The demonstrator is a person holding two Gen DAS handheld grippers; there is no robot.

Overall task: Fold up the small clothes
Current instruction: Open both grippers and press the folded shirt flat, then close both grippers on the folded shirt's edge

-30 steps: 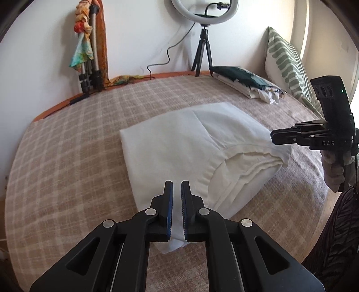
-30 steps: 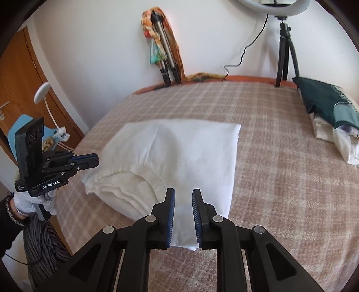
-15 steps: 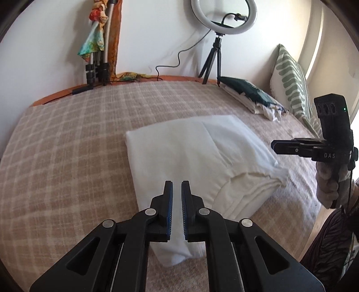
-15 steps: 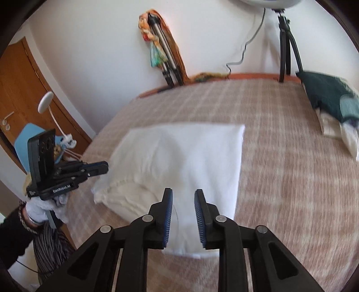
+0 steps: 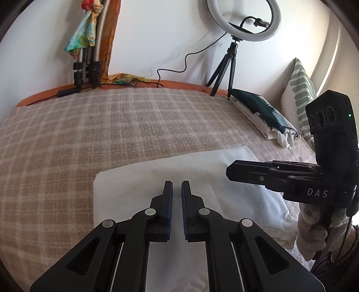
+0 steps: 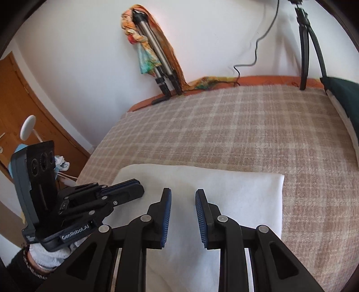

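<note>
Left-wrist view shows a wide bed covered by a beige and cream checked woven blanket [image 5: 94, 139], a soft flat surface that suits folding, and on its near half lies the white folded cotton garment [image 5: 139, 186], a thick rectangular bundle, I judge already folded over more than once. Seen from the right wrist, the garment [image 6: 235, 193] has a crisp straight edge toward three o'clock and a rounder, layered end toward nine o'clock; its long axis seems to run from six o'clock toward twelve o'clock, away from the person, though its near end is hidden under the tools, so I hold that loosely. At two o'clock on the bed sits a stack of folded clothes topped by a dark green piece [image 5: 260, 107], probably finished items kept clear. Both tools hover over the bundle, likely to press or square it. The left hand-held gripper [image 5: 176, 186] has its jaws nearly together with only a thin slit and nothing between them. The right hand-held gripper [image 6: 183, 193] has just been opening; its blue-padded jaws stand a modest way apart, gripping nothing, with cloth only beneath. A white ring lamp on a black tripod [image 5: 244, 20] stands at one o'clock by the wall.
</note>
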